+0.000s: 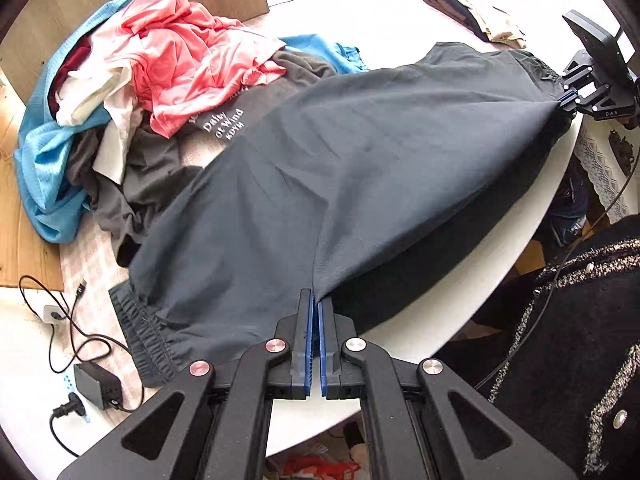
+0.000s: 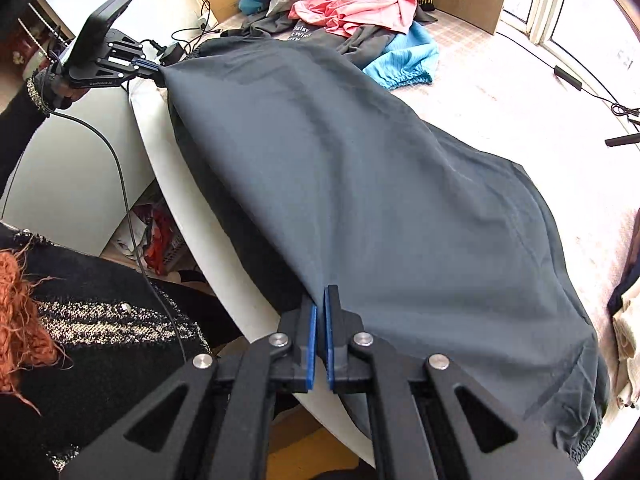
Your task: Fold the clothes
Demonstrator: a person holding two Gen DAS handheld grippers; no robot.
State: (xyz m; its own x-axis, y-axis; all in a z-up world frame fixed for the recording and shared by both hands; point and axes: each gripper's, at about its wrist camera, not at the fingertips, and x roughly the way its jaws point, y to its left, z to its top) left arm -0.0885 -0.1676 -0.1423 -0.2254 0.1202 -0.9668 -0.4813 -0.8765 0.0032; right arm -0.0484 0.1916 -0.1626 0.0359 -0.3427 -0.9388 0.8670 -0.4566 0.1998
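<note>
The left gripper point(image 1: 315, 300) has its blue-padded jaws pressed together on a pinch of the dark grey garment point(image 1: 340, 168), right at the near edge of the cloth. The right gripper point(image 2: 323, 296) does the same at the other end, jaws clamped tight on a fold of the same fabric. Between the two the garment is drawn out long across the near rim of the round white table point(image 1: 460, 304), its upper layer lifted a little into a ridge, the rest lying on the tabletop with an elasticated hem point(image 1: 140, 332) bunched at one end.

From the right wrist view the left gripper point(image 2: 154, 67) shows at the far end, gripping the corner of the cloth. Beyond the garment sits a heap of unfolded clothes: a coral-pink top point(image 1: 192, 52) on top, a bright blue garment point(image 1: 44, 160) around it, a white piece point(image 1: 96, 100), and a grey shirt with white lettering point(image 1: 224, 124) partly under the stretched cloth. A black power adapter point(image 1: 98, 384) with its cable lies at the table's left. Some folded items point(image 1: 480, 12) lie at the far side.
</note>
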